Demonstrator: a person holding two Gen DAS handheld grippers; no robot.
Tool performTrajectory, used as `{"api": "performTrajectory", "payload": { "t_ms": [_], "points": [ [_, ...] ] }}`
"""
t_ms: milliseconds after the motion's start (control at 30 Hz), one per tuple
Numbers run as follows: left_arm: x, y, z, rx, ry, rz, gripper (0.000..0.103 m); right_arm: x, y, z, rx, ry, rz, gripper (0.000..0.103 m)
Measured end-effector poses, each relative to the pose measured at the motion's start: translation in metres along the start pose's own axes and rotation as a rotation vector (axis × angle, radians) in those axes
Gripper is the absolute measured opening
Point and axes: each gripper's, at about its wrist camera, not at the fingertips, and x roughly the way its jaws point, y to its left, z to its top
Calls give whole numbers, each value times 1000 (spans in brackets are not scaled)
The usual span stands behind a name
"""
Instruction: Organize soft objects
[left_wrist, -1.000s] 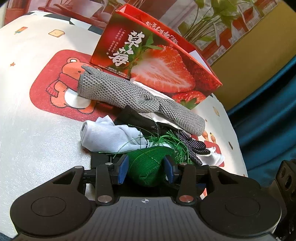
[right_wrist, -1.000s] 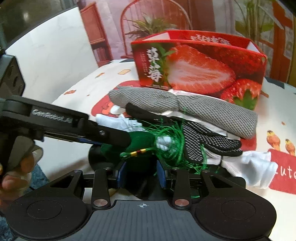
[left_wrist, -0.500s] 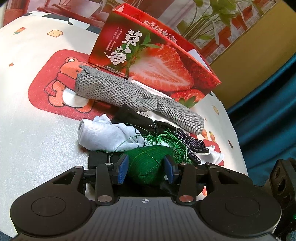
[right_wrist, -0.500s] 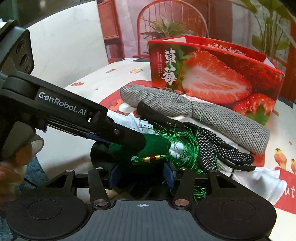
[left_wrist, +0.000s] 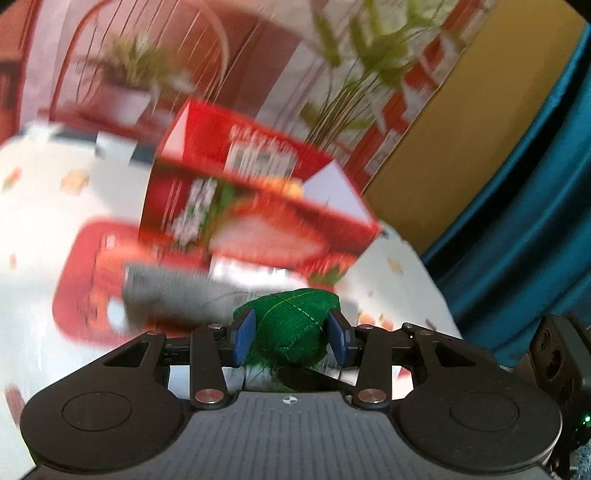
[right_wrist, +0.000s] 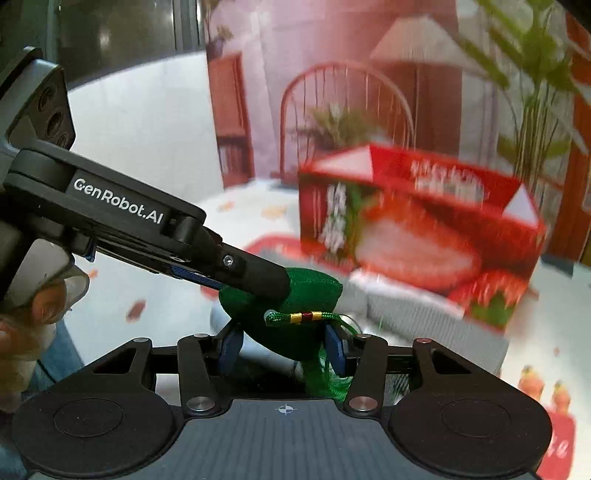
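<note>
A: What is that green pouch (left_wrist: 291, 325) like to hold?

B: Soft and light, I think. It squashes a bit, so it should not break. The tassel (right_wrist: 325, 373) hangs loose and could catch on things.

A: Where do you grab it?

B: On the fat middle, not the threads. The left gripper (left_wrist: 291, 336) has its jaws pinching the pouch from both sides. The right gripper (right_wrist: 282, 345) has its jaws round the other end, and they are closing a little. Its blue pads look like they touch the cloth, but the view is blurry, so I am not sure.

A: Where is the pouch now?

B: Up in the air, between the 2 grippers, in front of the red strawberry box (left_wrist: 255, 206).

A: What changed from 1 second ago?

B: Then it sat low on the pile of gloves and socks on the worktop (left_wrist: 40, 240). Now both grippers have lifted it clear, and the box looks lower and further off.
</note>
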Motion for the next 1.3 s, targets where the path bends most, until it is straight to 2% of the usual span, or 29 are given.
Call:
{"api": "performTrajectory", "payload": {
  "t_ms": [200,400,500,633,833,1000,1300],
  "points": [
    [-14,-21,50,63,-129,-17,44,-12,-13,56,-45,-113,-7,44],
    [-25,-47,103,145,-273,-18,44,-15,-38,126,-67,-213,0,44],
    [-27,-58,126,173,-335,-29,44,-16,-46,157,-124,-273,-26,44],
    [-22,-71,149,197,-374,-43,44,-16,-56,187,-169,-337,-61,44],
    [14,-71,167,206,-336,-30,44,-1,-76,197,-192,-340,-97,44],
    [47,-53,165,166,-266,-24,44,26,-99,191,-142,-273,-95,44],
    [87,-5,157,107,-148,33,44,84,-115,166,-100,-157,-56,44]
  ]
}}
